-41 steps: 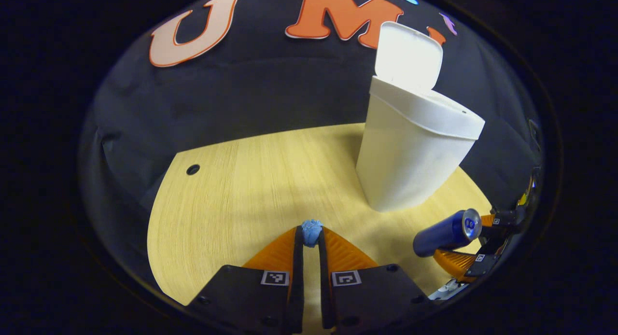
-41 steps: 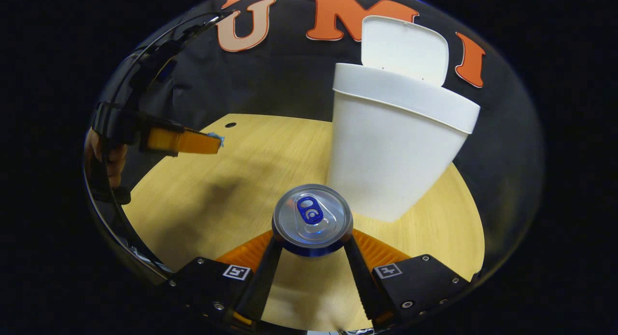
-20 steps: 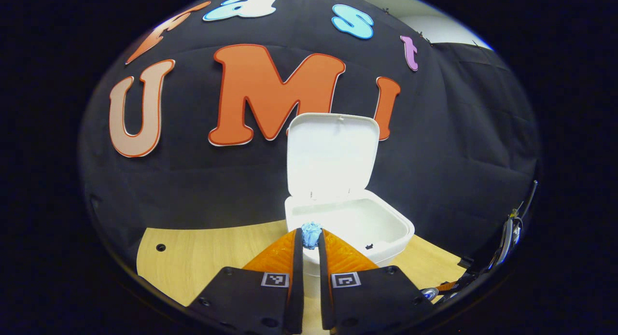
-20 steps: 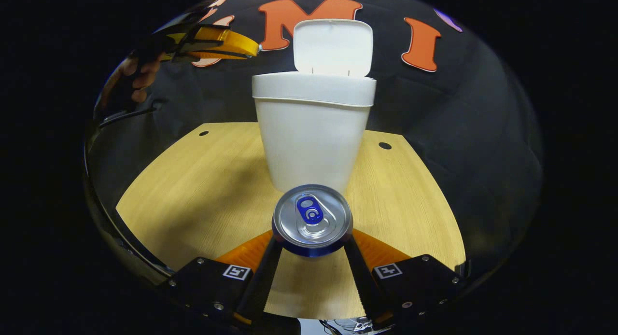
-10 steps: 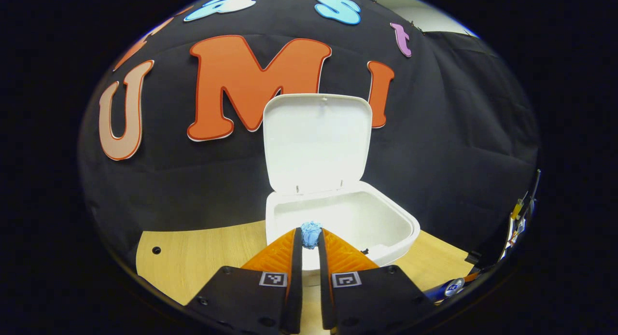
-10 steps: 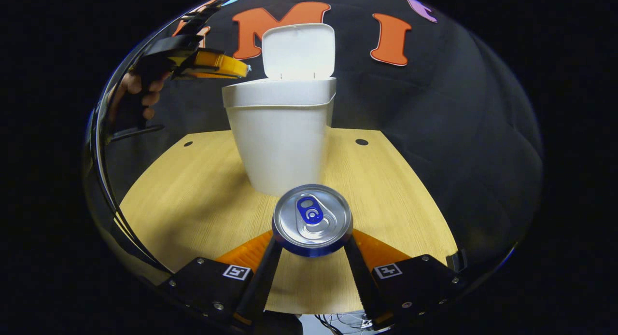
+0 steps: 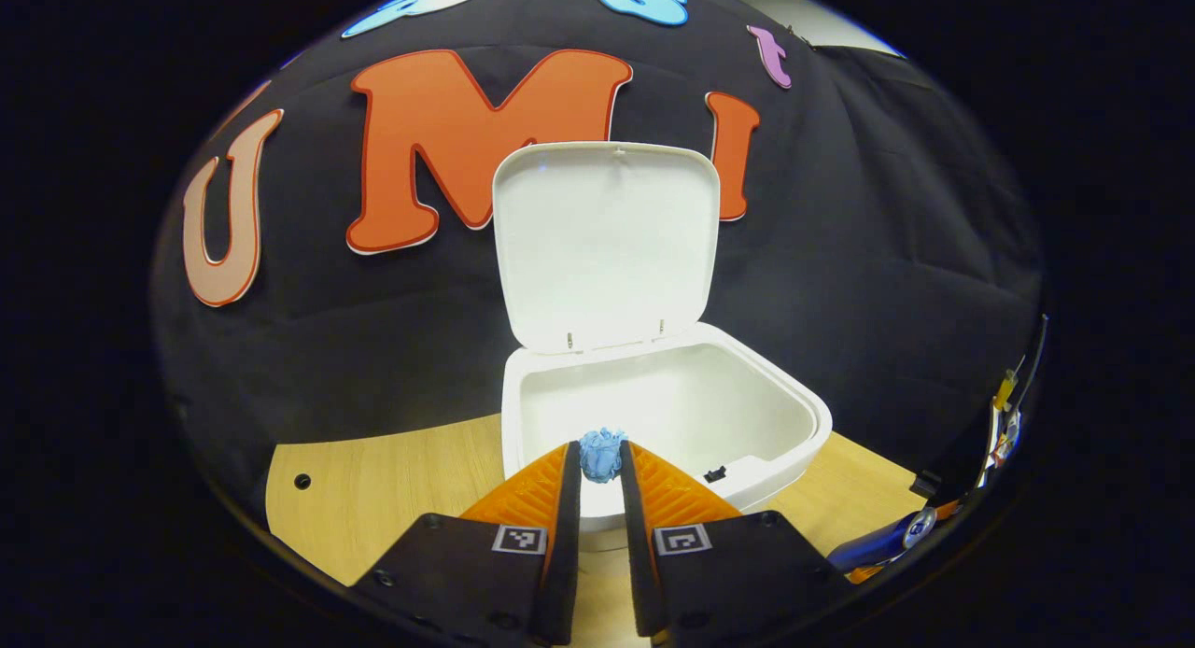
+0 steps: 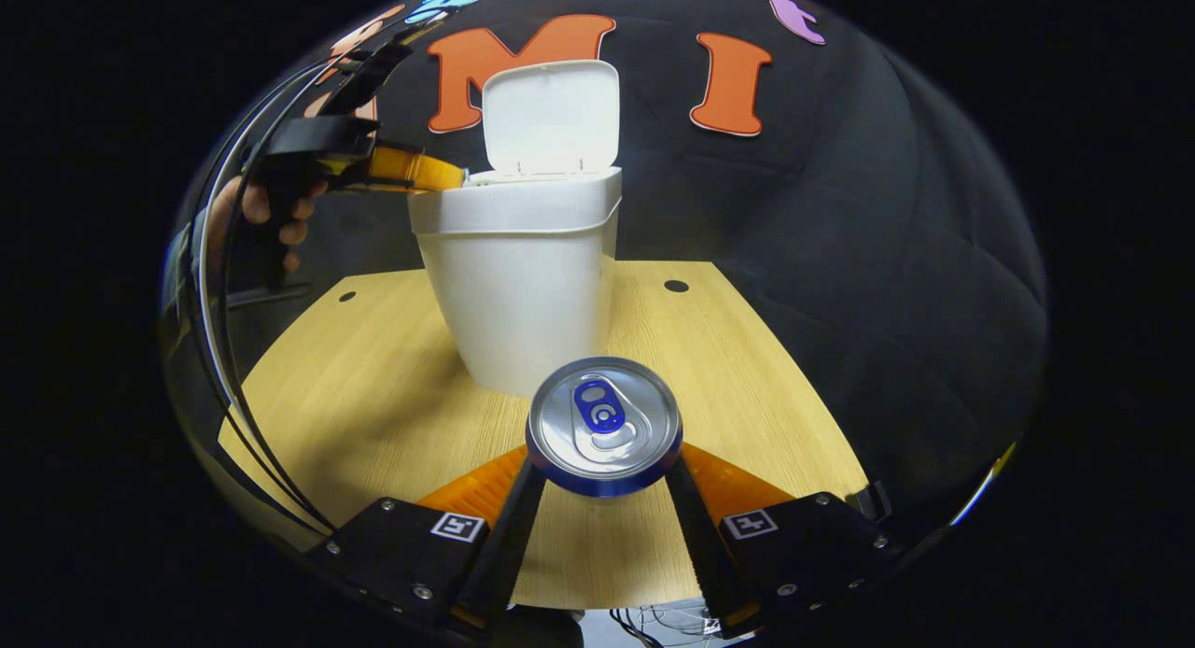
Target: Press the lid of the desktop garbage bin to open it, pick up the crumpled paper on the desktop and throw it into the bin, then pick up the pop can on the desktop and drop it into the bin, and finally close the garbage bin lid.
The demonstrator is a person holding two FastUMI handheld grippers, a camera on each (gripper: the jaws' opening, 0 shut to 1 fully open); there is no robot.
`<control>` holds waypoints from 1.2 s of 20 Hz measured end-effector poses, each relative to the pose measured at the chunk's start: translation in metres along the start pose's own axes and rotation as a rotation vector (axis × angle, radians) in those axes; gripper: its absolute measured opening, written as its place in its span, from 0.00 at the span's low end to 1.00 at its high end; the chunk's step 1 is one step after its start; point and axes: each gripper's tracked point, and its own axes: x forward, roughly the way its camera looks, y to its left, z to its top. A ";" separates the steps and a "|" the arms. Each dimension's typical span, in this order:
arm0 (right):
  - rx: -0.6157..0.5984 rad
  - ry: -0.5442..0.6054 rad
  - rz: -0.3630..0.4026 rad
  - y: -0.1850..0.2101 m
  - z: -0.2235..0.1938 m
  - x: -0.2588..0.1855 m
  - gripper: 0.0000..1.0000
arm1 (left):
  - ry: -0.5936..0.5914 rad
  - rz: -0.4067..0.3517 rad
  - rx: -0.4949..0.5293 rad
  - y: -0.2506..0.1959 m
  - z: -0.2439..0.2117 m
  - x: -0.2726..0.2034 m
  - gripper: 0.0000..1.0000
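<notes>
Blue paper: crumpled paper (image 7: 601, 455) is pinched between the tips of my left gripper (image 7: 599, 471), jaws nearly closed on it, only the wad keeping them apart.
Key relation: paper sits at the near rim of the bin (image 7: 801, 401), the open mouth lying just beyond and below my left tips; a drop from here looks borderline, so I judge a little more reach toward the far side is wanted before letting go.
Lid: lid (image 7: 607, 242) stands upright at the far edge of the bin, hinged back, opening clear.
Left pose: held high, pointing forward and slightly down over the rim; in the right gripper view my left gripper (image 8: 446, 176) comes in from the left with its tips at the bin's top edge, a hand (image 8: 271, 209) behind it.
Can: pop can (image 8: 604, 425) is clamped in my right gripper (image 8: 605, 475), both fingers on its sides, long axis running along the fingers, top end facing the camera.
Right pose: low and near, over the wooden desktop (image 8: 373, 387), bin straight ahead and well apart.
Nearer hand: left is at the bin; right waits behind.
Stage: lid open, paper not yet in the bin, can held off the desktop.
</notes>
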 end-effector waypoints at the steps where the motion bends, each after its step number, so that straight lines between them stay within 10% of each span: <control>1: -0.005 -0.013 -0.004 0.000 0.008 -0.002 0.78 | -0.003 -0.006 0.001 0.000 0.001 0.000 0.29; 6: -0.040 -0.093 -0.015 0.002 0.058 -0.010 0.78 | -0.028 -0.049 -0.003 -0.005 0.002 -0.009 0.36; 10: -0.047 -0.149 -0.015 0.007 0.092 -0.014 0.78 | -0.050 -0.053 0.005 0.000 0.002 -0.020 0.68; 15: -0.100 -0.194 -0.024 0.008 0.118 -0.018 0.78 | -0.090 -0.036 -0.003 0.014 -0.004 -0.043 0.83; 24: -0.158 -0.264 0.022 0.028 0.171 -0.016 0.78 | 0.020 0.153 -0.106 0.092 -0.075 -0.094 0.82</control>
